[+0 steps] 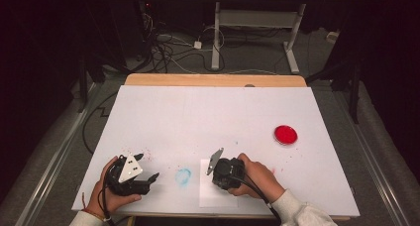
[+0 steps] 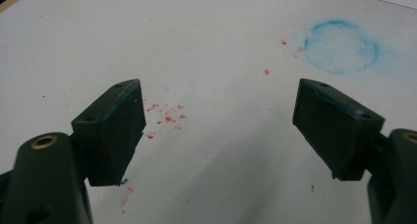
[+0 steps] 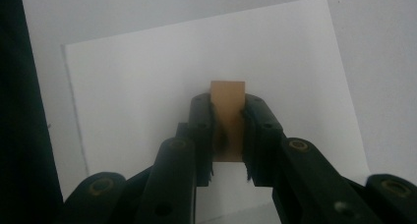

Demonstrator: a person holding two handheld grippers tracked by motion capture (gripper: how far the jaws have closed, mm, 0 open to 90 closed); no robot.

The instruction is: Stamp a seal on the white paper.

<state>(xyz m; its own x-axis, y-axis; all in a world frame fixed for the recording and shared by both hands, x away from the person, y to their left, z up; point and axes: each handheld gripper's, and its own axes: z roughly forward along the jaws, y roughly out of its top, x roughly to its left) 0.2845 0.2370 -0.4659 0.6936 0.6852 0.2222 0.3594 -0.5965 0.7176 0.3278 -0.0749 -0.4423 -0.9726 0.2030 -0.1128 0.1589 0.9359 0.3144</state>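
Two grippers low: right gripper (image 3: 228,135) clamps wooden block (image 3: 227,117) upright over white sheet (image 3: 147,86), likely for stamping; left gripper (image 2: 216,130) jaws apart, empty, near blue ring (image 2: 342,46)

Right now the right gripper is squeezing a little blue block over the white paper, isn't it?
Not quite: the block is tan, like wood or cardboard, not blue. The right gripper view shows the right gripper shut on it above the white paper. The blue you may mean is a smudge on the table.
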